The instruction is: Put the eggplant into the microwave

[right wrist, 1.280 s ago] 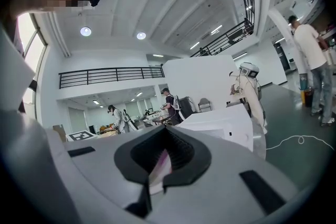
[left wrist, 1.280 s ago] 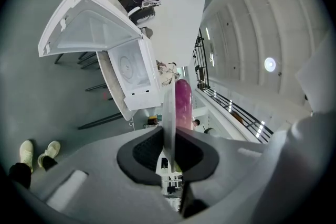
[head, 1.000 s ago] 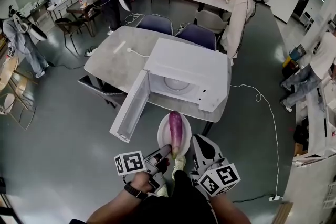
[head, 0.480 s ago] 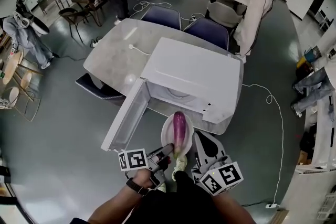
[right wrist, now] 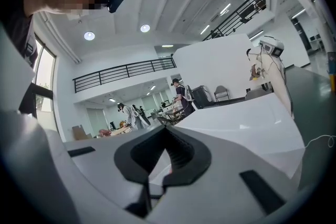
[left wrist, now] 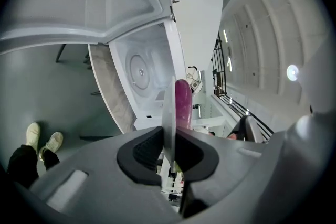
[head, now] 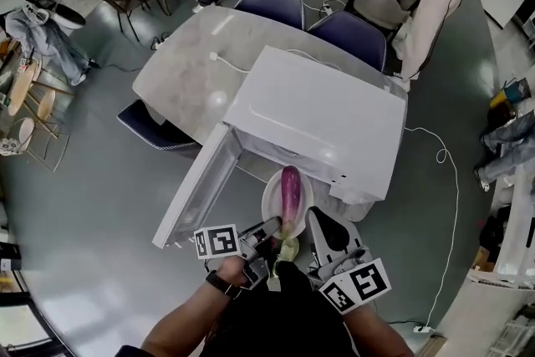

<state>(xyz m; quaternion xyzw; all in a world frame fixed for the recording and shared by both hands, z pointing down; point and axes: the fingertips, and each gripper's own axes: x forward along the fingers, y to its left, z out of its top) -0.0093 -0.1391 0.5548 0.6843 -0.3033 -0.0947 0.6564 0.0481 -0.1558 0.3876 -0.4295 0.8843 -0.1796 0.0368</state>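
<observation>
1. Your left gripper (head: 267, 232) is nipped narrow on the near rim of the plate (head: 269, 203) that carries the eggplant (head: 289, 195).
2. The open microwave (head: 322, 117) lies just above the plate at mid-frame.
3. The eggplant's long axis points into the cavity.
4. Your right gripper (head: 322, 226), jaws together and empty, sits just right of the plate.
5. The eggplant is glossy purple and slender.

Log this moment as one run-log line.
left gripper: shut on plate | eggplant: on plate | microwave: door open | right gripper: shut, empty
</observation>
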